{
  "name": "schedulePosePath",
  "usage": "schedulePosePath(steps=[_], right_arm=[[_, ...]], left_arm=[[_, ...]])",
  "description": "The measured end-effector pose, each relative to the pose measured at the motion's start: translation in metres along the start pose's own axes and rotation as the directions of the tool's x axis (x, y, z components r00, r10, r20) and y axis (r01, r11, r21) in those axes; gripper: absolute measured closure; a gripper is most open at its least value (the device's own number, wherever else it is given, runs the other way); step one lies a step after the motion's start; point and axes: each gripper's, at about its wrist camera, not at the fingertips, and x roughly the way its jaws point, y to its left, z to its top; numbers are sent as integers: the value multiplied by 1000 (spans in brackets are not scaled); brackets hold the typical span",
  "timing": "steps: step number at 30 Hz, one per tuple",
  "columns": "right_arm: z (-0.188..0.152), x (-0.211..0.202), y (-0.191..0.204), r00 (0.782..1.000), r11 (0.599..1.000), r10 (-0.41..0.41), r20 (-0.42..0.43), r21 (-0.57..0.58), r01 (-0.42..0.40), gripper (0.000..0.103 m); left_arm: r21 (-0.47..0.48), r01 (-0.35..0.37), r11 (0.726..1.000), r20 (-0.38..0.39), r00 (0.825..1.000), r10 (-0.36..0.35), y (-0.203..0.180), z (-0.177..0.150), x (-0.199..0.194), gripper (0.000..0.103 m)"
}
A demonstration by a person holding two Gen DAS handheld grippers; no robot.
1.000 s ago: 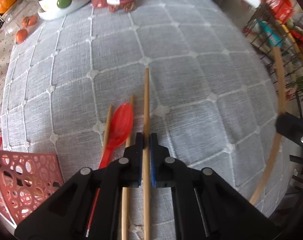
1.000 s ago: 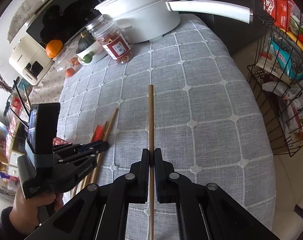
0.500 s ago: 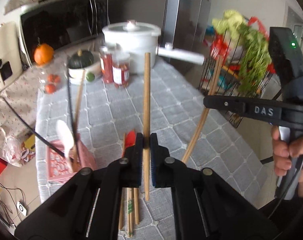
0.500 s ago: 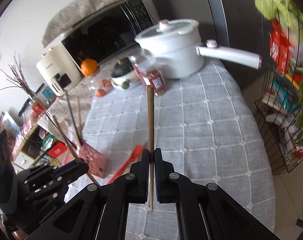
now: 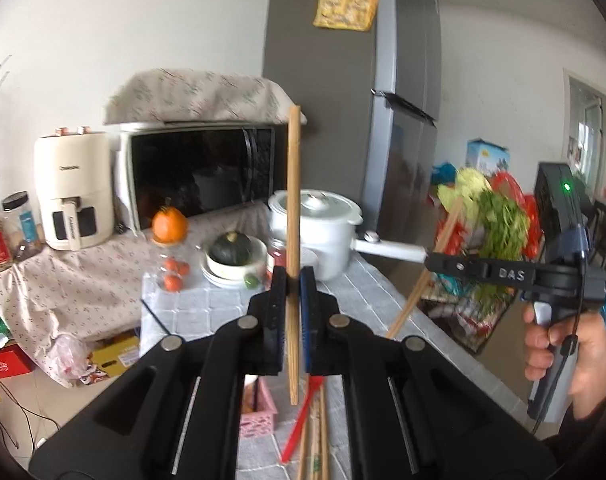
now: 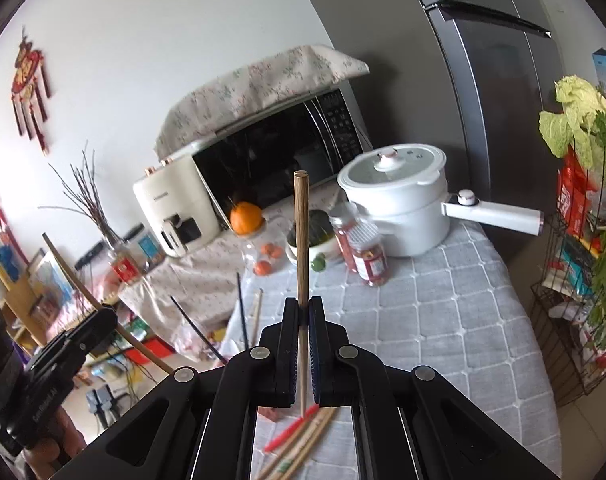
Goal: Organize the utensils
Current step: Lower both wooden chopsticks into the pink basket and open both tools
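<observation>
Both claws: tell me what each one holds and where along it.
Left claw is shut on a wooden chopstick, gripped in its lower half. Right claw is shut on another chopstick, gripped below its middle.

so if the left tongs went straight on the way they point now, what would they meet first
Probably the white pot at the far end of the table, or the jar just before it. The left tongs, shut on a chopstick, aim there, but depth is unclear.

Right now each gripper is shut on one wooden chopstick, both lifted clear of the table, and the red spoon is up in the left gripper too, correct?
Not the spoon. In the left wrist view the red spoon lies on the table beside spare chopsticks. The left gripper and right gripper each hold only one wooden chopstick.
</observation>
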Motion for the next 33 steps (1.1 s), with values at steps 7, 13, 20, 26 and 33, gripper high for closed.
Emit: schedulePosePath(steps=[7,13,20,26,33], right_arm=[[1,12,24,999,999,41,35,2,-41,98],[-6,31,41,998,998,59,21,-13,-59,98],[-14,44,53,994,994,108,29,-23,-107,98],[-25,63,70,990,989,138,21,-63,-136,98],[-40,96,82,992,988,121,-36,-89,-123,98]], left_arm=[[-58,-85,995,26,996,87,39,-13,17,95],[-21,-109,994,-55,993,107,47,-36,48,95],[4,-116,993,-150,982,116,54,-60,71,95],[-31,-109,994,-238,966,98,62,-74,86,95],[-93,-106,990,-255,964,80,71,-72,75,69]])
